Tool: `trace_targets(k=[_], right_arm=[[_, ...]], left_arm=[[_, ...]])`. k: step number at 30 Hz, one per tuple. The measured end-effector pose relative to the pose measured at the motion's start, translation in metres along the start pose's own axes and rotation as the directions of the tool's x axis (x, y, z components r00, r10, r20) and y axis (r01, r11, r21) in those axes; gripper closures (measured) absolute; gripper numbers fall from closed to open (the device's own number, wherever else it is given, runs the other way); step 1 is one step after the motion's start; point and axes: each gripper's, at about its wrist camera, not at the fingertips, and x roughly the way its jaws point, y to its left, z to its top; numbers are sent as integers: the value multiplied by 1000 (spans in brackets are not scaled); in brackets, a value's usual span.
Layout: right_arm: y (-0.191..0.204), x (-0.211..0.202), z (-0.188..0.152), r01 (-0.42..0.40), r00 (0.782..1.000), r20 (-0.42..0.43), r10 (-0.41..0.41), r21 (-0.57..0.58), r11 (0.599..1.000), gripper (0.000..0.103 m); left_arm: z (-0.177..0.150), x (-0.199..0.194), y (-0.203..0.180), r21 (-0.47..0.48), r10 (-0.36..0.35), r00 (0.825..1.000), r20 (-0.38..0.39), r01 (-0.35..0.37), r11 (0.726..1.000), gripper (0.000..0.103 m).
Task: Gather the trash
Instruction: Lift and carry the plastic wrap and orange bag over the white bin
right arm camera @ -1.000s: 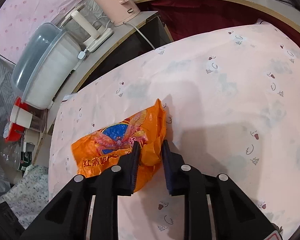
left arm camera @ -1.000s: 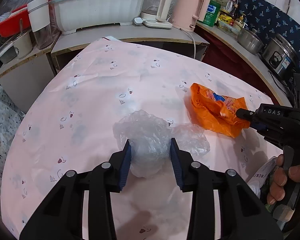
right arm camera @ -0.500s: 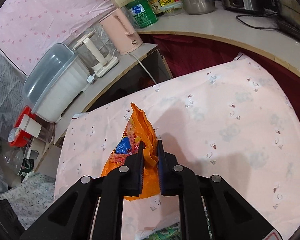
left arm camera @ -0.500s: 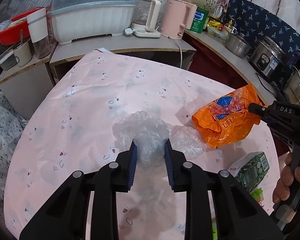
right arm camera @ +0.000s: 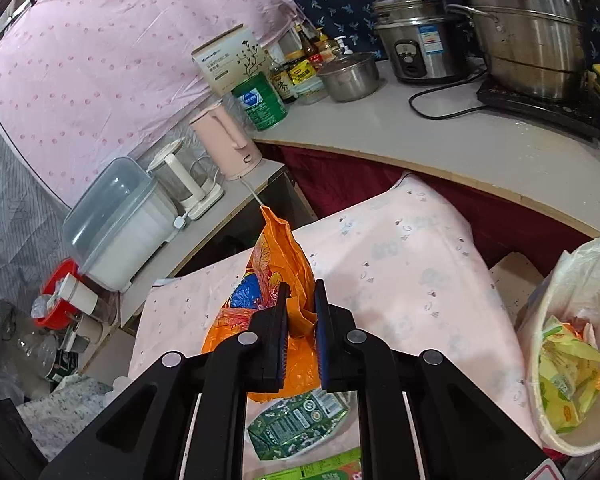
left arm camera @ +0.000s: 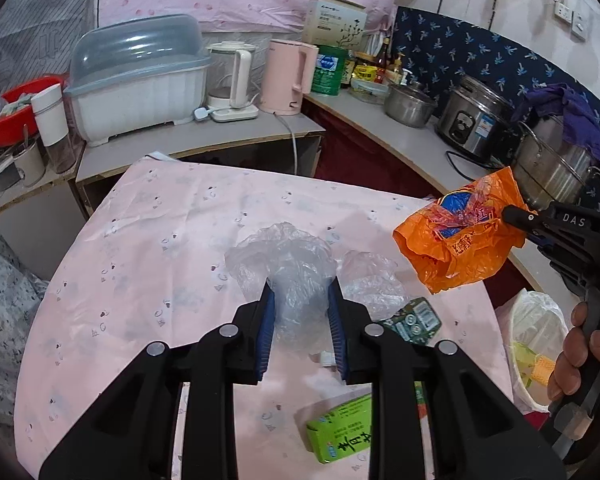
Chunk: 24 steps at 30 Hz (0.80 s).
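Observation:
My left gripper (left arm camera: 300, 296) is shut on a crumpled clear plastic bag (left arm camera: 284, 264) and holds it just above the pink tablecloth (left arm camera: 148, 248). A second clear plastic wad (left arm camera: 368, 276) lies to its right. My right gripper (right arm camera: 300, 304) is shut on an orange snack bag (right arm camera: 276, 276) and holds it in the air; the bag (left arm camera: 460, 236) and gripper (left arm camera: 512, 214) also show in the left wrist view. A white lined trash bin (right arm camera: 572, 364) with wrappers inside stands at the table's right side (left arm camera: 536, 344).
A dark green wrapper (left arm camera: 414, 320) (right arm camera: 296, 424) and a bright green box (left arm camera: 340, 428) lie on the table. A dish box (left arm camera: 136, 80), kettles (left arm camera: 288, 76), pots (left arm camera: 476, 120) and a steamer (right arm camera: 528, 28) crowd the counters behind and right.
Both grippers have risen and pulled back. The orange bag has been lifted off the table toward the right. The left jaws have closed tighter on the clear bag.

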Motion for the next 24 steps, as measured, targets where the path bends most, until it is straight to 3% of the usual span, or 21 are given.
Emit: trace_targets(k=[15, 24], right_arm=[[-116, -104, -5, 107, 985, 124, -122, 123, 987, 92], [-192, -154, -24, 218, 952, 176, -252, 188, 958, 92]], left_arm=[[-26, -30, -128, 190, -131, 991, -2, 129, 973, 79], [-48, -25, -194, 284, -184, 982, -50, 190, 940, 79]])
